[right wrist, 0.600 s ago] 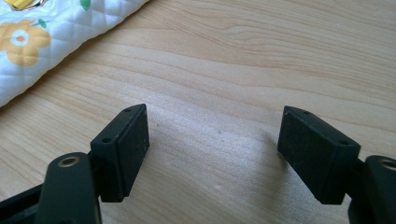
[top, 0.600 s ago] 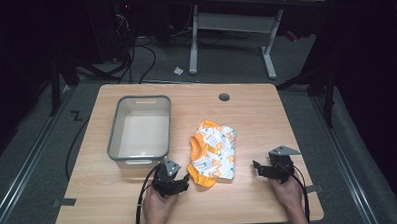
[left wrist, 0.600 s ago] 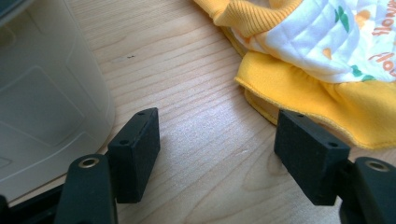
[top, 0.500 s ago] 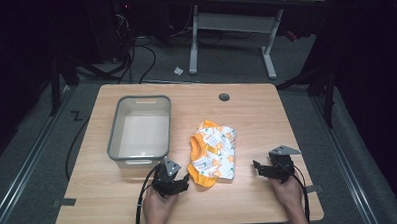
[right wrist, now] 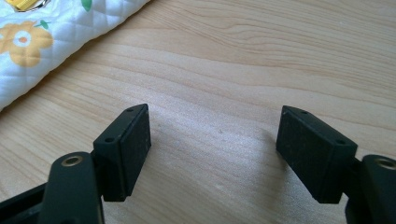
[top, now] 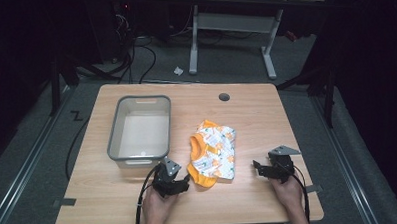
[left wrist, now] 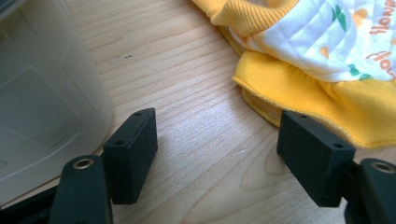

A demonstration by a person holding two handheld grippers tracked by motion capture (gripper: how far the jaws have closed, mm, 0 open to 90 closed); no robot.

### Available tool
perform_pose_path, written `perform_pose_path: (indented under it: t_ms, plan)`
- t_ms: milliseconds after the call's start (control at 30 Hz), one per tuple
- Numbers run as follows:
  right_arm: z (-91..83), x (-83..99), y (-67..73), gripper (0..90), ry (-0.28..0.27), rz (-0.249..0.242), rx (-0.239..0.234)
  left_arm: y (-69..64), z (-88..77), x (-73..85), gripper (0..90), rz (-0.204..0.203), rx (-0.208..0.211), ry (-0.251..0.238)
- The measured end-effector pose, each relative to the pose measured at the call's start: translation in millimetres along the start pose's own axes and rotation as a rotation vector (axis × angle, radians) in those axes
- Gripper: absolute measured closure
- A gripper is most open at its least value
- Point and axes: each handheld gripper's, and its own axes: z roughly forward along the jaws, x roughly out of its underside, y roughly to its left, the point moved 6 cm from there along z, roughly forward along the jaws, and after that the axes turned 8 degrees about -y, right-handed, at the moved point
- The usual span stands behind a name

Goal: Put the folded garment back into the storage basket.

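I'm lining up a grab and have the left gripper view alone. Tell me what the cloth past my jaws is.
Observer: In the high view it is a small folded garment, white print with orange trim, lying flat mid-table.
Operator: Say where the right gripper is.
Observer: The right gripper sits on the far side of the garment from yours, jaws open over bare table, not touching cloth.
Operator: Report what the grey wall beside me belongs to.
Observer: It is a bin, seen from above holding nothing, just beyond the left gripper.
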Motion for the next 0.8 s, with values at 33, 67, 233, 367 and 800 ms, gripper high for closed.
perform_pose_path:
  t_ms: [33, 67, 233, 367, 800]
  plan:
    - [0.0, 0.0, 0.0, 26.6, 0.0, 0.0, 0.0, 0.0, 0.0, 0.0, 29.2, 0.0, 0.0, 0.0]
    - [0.0, 0.0, 0.1, 26.6, 0.0, 0.0, -0.001, 0.0, 0.0, 0.0, 29.2, -0.001, 0.0, 0.0]
    - [-0.1, 0.1, 0.0, 26.5, 0.0, -0.001, -0.001, -0.7, 0.1, 0.3, 26.3, 0.0, -0.003, 0.005]
    - [-0.2, 0.1, 0.1, 26.5, 0.0, 0.0, -0.001, -1.4, 0.4, 0.4, 24.0, 0.001, 0.004, 0.008]
    - [-0.4, 0.3, 0.2, 26.4, 0.0, -0.001, -0.005, -7.6, -3.7, -2.2, 26.3, -0.004, 0.026, -0.002]
